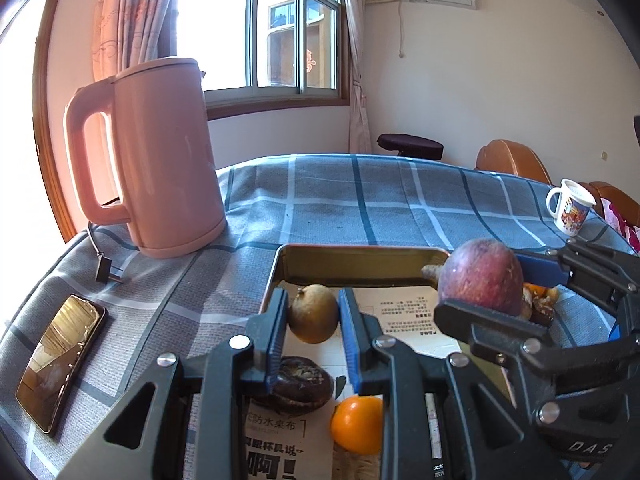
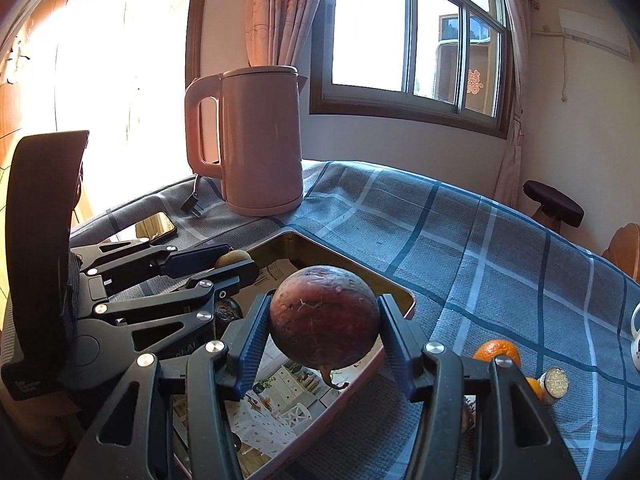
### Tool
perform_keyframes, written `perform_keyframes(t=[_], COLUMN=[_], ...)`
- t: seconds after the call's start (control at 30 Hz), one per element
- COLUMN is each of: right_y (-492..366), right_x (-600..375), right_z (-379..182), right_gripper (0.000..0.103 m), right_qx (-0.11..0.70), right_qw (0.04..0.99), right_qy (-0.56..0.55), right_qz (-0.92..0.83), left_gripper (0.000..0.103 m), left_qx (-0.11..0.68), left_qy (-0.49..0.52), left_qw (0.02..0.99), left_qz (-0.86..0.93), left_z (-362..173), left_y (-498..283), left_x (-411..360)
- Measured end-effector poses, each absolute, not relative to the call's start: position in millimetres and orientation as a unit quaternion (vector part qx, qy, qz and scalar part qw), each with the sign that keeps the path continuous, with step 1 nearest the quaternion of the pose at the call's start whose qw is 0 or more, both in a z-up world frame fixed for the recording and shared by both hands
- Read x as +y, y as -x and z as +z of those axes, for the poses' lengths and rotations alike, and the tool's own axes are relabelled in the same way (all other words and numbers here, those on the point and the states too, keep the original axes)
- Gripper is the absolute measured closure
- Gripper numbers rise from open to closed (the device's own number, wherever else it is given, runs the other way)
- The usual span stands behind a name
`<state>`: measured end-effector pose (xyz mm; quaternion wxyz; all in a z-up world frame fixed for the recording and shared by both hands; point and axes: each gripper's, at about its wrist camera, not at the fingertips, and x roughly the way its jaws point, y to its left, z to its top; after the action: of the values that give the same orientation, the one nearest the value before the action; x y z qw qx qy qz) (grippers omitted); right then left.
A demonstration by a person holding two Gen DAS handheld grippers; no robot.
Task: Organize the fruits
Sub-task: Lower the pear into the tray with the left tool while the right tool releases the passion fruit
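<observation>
A: Item one, left of the frame in the left wrist view: pink electric kettle (image 1: 160, 152) upright on the blue checked tablecloth (image 1: 360, 200), unplugged cord beside it; a phone (image 1: 60, 360) lies flat at lower left. Neither belongs to the task.

B: Item two, centre: the left gripper (image 1: 313, 320). Fingers narrow, clamped on a small brownish-yellow round fruit (image 1: 313, 314), carried above the tray (image 1: 360, 258). Below it, inside the tray, a dark wrinkled fruit (image 1: 304, 380) and an orange (image 1: 357, 424) rest on the printed paper lining.

A: Item three, right of centre: the right gripper (image 2: 323, 330). Fingers at a middling spread, pads pressed on either flank of a large reddish-purple round fruit (image 2: 324, 318), stem end hanging downward.

B: Position of that fruit?

A: In the right wrist view it hangs over the tray's right-hand rim (image 2: 408, 300), partly above the lining, partly above the edge. It is near round, so no long axis governs placement.

B: Item four, far right: an orange fruit on the cloth (image 2: 497, 352) and a small capped jar (image 2: 554, 384), both outside the tray; a printed mug (image 1: 570, 208) stands further off.

A: Governing relation: both held fruits are above the tray. The left one sits well inside the walls; the right one likely needs to travel leftward in its frame before release, or it may land on the rim.
</observation>
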<state>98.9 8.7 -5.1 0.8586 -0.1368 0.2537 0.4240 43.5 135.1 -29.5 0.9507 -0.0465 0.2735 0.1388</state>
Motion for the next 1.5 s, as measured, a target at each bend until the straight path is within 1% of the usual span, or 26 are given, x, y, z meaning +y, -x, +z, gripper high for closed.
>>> perform_keyframes(t=[0.67, 1.3, 1.4, 1.47, 1.5], right_y=[-110.5, -114.0, -114.0, -114.3, -114.0], right_x=[13.5, 20.4, 21.2, 21.2, 21.2], right_z=[-19.0, -32.3, -32.5, -32.1, -31.6], right_gripper=[0.047, 0.047, 0.047, 0.047, 0.047], right_qx=[0.278, 0.300, 0.301, 0.299, 0.296], right_qw=[0.853, 0.841, 0.840, 0.841, 0.843], right_qy=[0.127, 0.138, 0.136, 0.136, 0.136], right_qz=[0.424, 0.429, 0.430, 0.429, 0.428], left_gripper=[0.076, 0.076, 0.075, 0.070, 0.065], left_qx=[0.315, 0.327, 0.323, 0.320, 0.316], left_qy=[0.043, 0.050, 0.050, 0.050, 0.054], left_qw=[0.938, 0.933, 0.934, 0.934, 0.935], left_qz=[0.139, 0.143, 0.147, 0.151, 0.150], left_z=[-37.2, -39.7, -38.2, -37.2, -36.8], left_y=[-56.1, -58.8, -57.2, -55.0, -53.7], left_x=[138.9, 141.2, 141.4, 141.9, 142.7])
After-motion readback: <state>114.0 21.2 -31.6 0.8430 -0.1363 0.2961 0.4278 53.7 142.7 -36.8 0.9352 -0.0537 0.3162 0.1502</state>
